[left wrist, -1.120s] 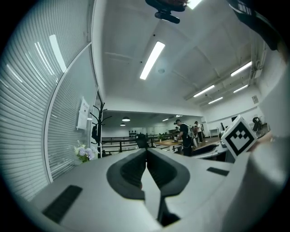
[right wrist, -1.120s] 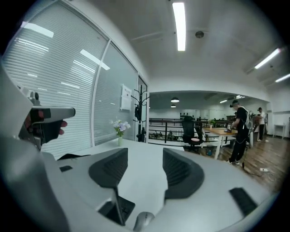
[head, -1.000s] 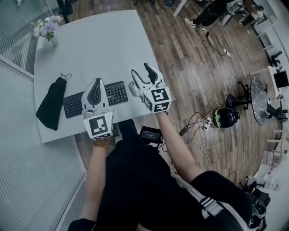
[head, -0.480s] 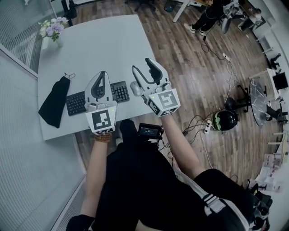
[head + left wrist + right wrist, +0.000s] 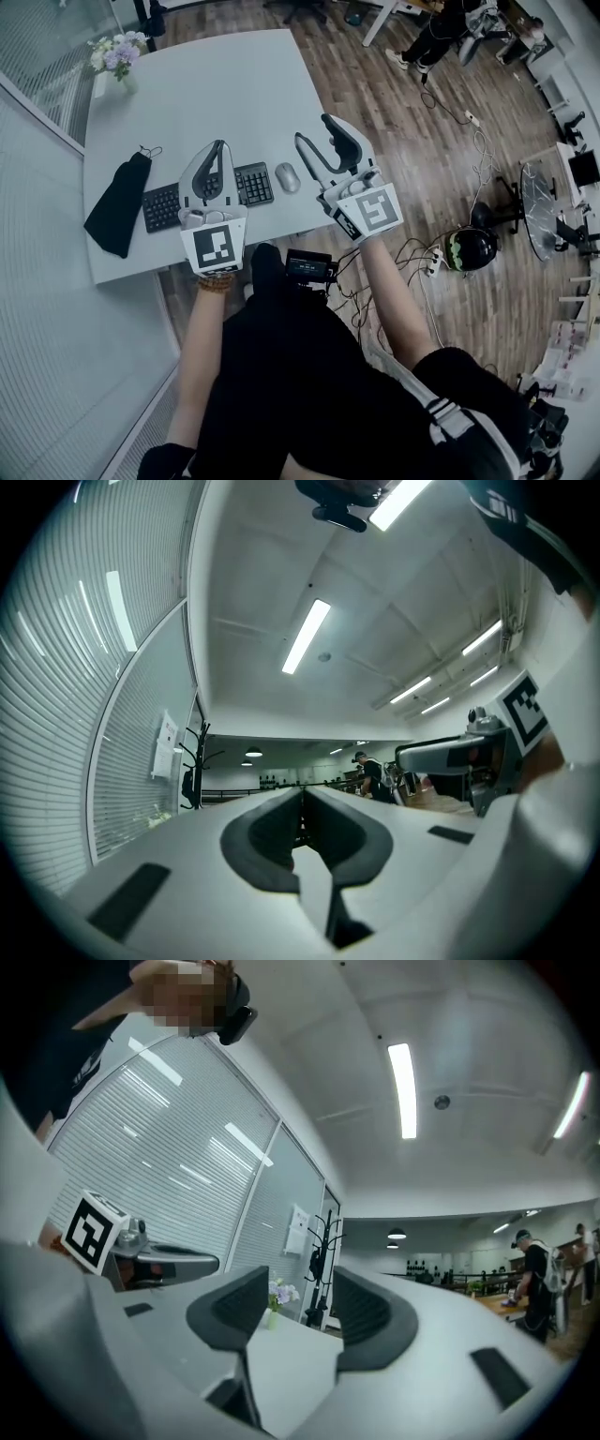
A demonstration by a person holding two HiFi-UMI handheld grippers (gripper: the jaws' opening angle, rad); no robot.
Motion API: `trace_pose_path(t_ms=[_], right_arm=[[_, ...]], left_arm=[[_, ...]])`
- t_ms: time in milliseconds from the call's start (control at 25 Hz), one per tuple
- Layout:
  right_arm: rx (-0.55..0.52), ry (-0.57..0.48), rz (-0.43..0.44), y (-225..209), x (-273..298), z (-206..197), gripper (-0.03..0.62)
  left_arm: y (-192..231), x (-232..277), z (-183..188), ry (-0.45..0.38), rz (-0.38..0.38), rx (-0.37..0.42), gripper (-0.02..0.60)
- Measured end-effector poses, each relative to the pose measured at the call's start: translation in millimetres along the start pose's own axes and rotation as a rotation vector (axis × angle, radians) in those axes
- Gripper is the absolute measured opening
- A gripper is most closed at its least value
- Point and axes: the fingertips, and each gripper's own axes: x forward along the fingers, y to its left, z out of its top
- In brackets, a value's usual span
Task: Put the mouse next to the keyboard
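The mouse (image 5: 287,176) is seen at the keyboard's (image 5: 253,184) 3 o'clock. The right gripper's (image 5: 316,133) wide jaws are being closed on nothing; the left gripper (image 5: 217,155) is held together, empty.

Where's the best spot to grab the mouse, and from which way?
Pinch the mouse across its two long sides, coming straight down from above. It lies flat on the table, low and rounded, so its domed top would probably slip, while the sides give a narrower hold.
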Motion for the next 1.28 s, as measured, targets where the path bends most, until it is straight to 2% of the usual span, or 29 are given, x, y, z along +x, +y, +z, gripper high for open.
trace_pose_path(t_ms=[160,240,360,560,760,1080,1280], right_arm=[[-0.183,0.059,0.000,-4.6,-6.4,-5.3,0.212],[-0.202,0.052,-0.003,-2.8,-7.8,0.9,0.210],[-0.184,0.059,-0.030,6.8,-10.1,11.6,0.210],[-0.136,0.002,-0.033,32.1,-9.7,24.6,0.206],[-0.079,-0.006,-0.092,45.9,-13.1,20.8,0.198],[-0.019,-0.029,-0.117,66.6,-24.4,14.8,0.183],[-0.016,-0.015,-0.136,68.1,-26.7,6.2,0.169]], left_arm=[[-3.0,-4.6,2.5,-0.001,-0.014,0.011,0.012],[-3.2,-4.6,5.6,-0.011,-0.013,0.005,0.012],[-6.1,-4.4,9.6,-0.027,-0.012,-0.008,0.012],[-7.2,-9.5,17.9,-0.047,-0.006,-0.028,0.012],[-5.5,-18.6,17.4,-0.046,0.010,-0.041,0.012],[-13.2,-35.5,12.3,-0.034,0.020,-0.038,0.012],[-17.0,-37.5,9.8,-0.034,0.025,-0.026,0.012]])
